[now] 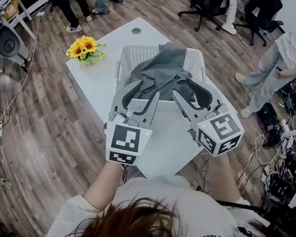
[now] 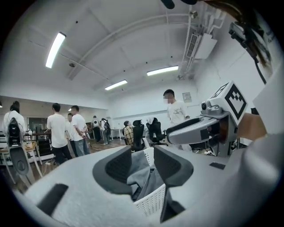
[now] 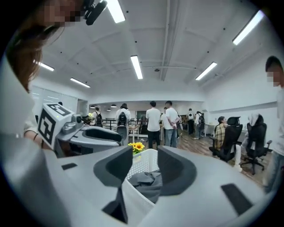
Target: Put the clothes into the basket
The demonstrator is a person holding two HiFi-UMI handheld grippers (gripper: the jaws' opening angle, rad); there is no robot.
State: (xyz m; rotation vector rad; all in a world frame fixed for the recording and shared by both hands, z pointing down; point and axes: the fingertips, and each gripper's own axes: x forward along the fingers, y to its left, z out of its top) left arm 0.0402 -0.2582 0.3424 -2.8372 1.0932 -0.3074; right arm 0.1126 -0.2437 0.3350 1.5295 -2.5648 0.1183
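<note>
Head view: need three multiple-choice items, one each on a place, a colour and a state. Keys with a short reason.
1. Where is the grey garment?
A. on the wooden floor
B. in the white basket
C. on an office chair

2. What colour are the flowers?
A. yellow
B. red
C. blue

3. How does the basket stand?
A. tipped on its side
B. upside down
C. upright on the white table

Key:
1 B, the grey cloth lies within the basket's perforated walls.
2 A, the blooms beside the basket are yellow.
3 C, its open top faces up and the table top shows around it.
</note>
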